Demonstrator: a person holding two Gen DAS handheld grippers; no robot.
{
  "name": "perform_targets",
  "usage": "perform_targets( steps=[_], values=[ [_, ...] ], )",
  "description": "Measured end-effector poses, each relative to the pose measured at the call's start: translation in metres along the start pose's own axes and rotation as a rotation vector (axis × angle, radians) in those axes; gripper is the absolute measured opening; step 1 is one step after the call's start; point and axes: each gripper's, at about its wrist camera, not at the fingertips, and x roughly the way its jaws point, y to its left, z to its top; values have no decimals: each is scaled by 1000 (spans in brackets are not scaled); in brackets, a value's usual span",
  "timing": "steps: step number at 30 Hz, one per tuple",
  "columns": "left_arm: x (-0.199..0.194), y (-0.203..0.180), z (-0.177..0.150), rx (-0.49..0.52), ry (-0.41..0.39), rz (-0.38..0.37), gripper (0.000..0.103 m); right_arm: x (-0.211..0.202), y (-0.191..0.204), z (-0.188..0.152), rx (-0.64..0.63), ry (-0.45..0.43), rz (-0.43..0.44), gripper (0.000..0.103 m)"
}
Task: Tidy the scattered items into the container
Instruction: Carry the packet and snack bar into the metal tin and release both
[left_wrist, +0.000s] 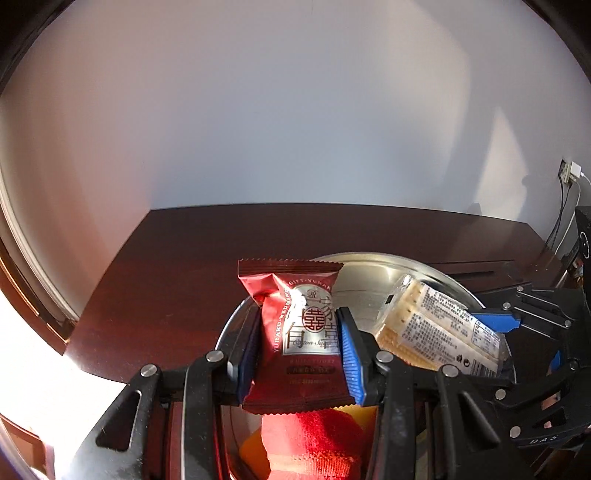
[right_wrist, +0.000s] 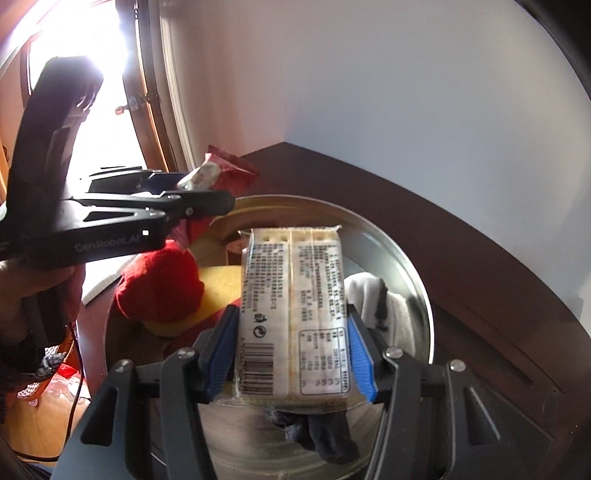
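Observation:
A round metal tin (left_wrist: 373, 266) (right_wrist: 406, 266) sits on a dark wooden table (left_wrist: 177, 251). My left gripper (left_wrist: 301, 350) is shut on a red snack packet (left_wrist: 299, 332) and holds it above the tin's left side; the packet also shows in the right wrist view (right_wrist: 229, 170). My right gripper (right_wrist: 291, 347) is shut on a clear cracker pack (right_wrist: 291, 302) (left_wrist: 439, 328) above the tin. In the tin lie a red cloth (right_wrist: 159, 284) (left_wrist: 314, 439), a yellow item (right_wrist: 221, 280), a white cloth (right_wrist: 384, 306) and a dark cloth (right_wrist: 321, 432).
A white wall (left_wrist: 295, 110) stands behind the table. A bright window (right_wrist: 92, 110) is at the left. A wall socket with cables (left_wrist: 569, 173) is at the right. The left gripper's body (right_wrist: 92, 221) reaches over the tin's left rim.

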Motion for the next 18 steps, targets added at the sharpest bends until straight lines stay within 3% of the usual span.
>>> perform_targets(
  steps=[5,8,10,13,16,18],
  values=[
    [0,4,-2,-16,-4,16,44,-1,-1,2,38,-29,10,58],
    [-4,6,-3,-23,-15,29,48,-12,0,2,44,-62,6,75],
    [-7,8,-3,-27,-22,38,63,-19,3,2,43,-87,3,80],
    [-11,10,-4,-35,-34,51,68,-32,8,-1,47,-124,6,87],
    [-24,10,-7,-56,-71,84,85,-49,12,-10,59,-165,11,95],
    [-34,8,-8,-72,-94,107,86,-61,15,-17,66,-191,14,99]
  ],
)
